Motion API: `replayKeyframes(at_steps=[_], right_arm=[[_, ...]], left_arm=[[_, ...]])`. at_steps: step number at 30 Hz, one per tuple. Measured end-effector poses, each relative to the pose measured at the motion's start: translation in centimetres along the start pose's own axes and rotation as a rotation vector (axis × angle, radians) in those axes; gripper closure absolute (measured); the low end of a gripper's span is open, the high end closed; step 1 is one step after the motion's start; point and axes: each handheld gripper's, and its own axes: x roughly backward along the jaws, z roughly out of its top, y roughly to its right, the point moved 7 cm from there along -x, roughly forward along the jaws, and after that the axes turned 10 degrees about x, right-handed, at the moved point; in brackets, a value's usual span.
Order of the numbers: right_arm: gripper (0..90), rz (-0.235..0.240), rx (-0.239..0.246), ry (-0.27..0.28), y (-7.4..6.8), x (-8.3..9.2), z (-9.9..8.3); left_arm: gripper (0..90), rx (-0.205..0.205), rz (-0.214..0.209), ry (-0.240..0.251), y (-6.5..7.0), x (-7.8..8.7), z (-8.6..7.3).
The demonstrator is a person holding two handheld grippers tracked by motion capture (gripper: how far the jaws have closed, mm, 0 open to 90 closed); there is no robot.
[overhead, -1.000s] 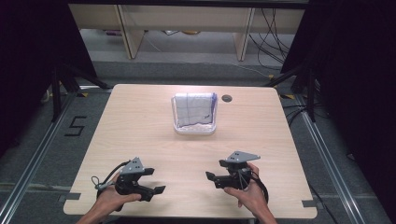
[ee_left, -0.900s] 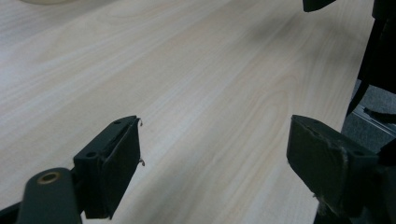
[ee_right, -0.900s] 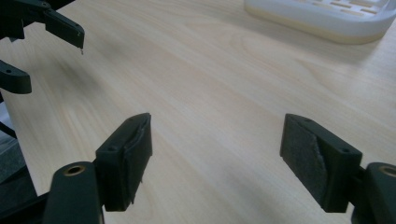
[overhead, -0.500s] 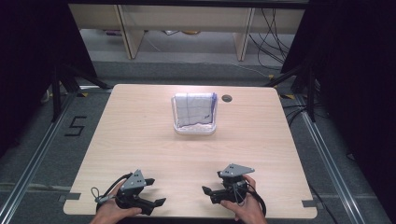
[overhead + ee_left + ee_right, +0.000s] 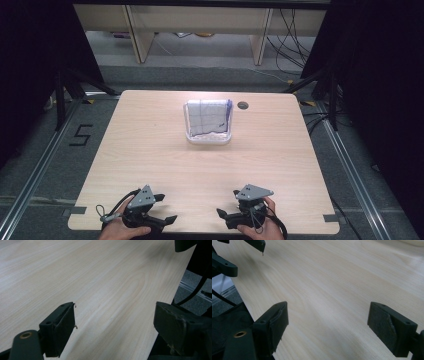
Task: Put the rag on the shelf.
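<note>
so the table (image 5: 150, 150) lay mostly bare, and the white tray (image 5: 208, 139) with its folded checked cloth (image 5: 207, 117) stood at the far middle, seemingly finished. our left gripper (image 5: 167, 220) and right gripper (image 5: 222, 214) gaped wide, empty, well apart from it. since the earlier frames both had drawn back to the near edge, the right's jaws just opening on nothing.

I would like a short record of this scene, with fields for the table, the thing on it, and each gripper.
table: light wood table, small round hole near far edge
thing: white tray holding a folded white cloth with thin lines, at far centre
left gripper: near edge, jaws open, nothing between them
right gripper: near edge, jaws have just been opening, nothing between them
distance: both grippers far from the tray
</note>
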Motion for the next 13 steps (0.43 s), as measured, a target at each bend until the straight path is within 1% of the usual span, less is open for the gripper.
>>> replayKeyframes(at_steps=[1,2,3,4,5,6,7,8,9,10,12,13], right_arm=[[18.2,-0.01,-0.009,-0.007,0.0,0.07,-0.06],[18.2,-0.01,-0.009,-0.007,0.0,0.07,-0.06],[18.1,-0.007,-0.002,-0.009,0.05,-0.07,-0.11],[18.1,-0.007,-0.002,-0.009,0.05,-0.07,-0.11],[18.1,-0.001,0.006,-0.008,0.03,-0.13,-0.1],[18.2,-0.011,-0.001,-0.008,-0.03,-0.08,-0.09],[18.3,-0.009,-0.001,-0.009,-0.06,-0.1,-0.09],[18.3,-0.006,0.005,-0.009,-0.08,-0.11,-0.08],[18.4,-0.005,0.008,-0.01,-0.07,-0.11,-0.09],[18.4,-0.006,0.012,-0.011,-0.03,-0.1,-0.11],[18.4,-0.009,0.013,-0.011,0.04,-0.07,-0.13],[19.0,-0.004,0.019,-0.008,0.14,-0.12,-0.13]], left_arm=[[16.7,-0.007,0.003,0.001,-0.02,-0.13,0.01],[16.7,-0.007,0.003,0.001,-0.02,-0.13,0.01],[16.8,-0.003,0.006,0.022,-0.07,-0.29,0.17],[16.7,-0.003,0.006,0.022,-0.07,-0.29,0.17],[16.7,-0.003,0.008,0.009,-0.11,-0.11,0.15],[16.7,0.001,0.007,0.011,-0.09,-0.11,0.13],[16.8,-0.003,0.012,0.009,-0.14,-0.12,0.1],[16.7,-0.006,0.009,-0.005,-0.21,-0.12,0.06],[16.7,-0.002,0.007,0.006,-0.19,-0.2,0.14],[16.7,-0.002,0.014,0.009,-0.28,-0.27,0.15],[16.7,-0.008,0.02,0.001,-0.43,-0.25,0.13],[16.7,0.0,0.022,0.006,-0.51,-0.28,0.15]])
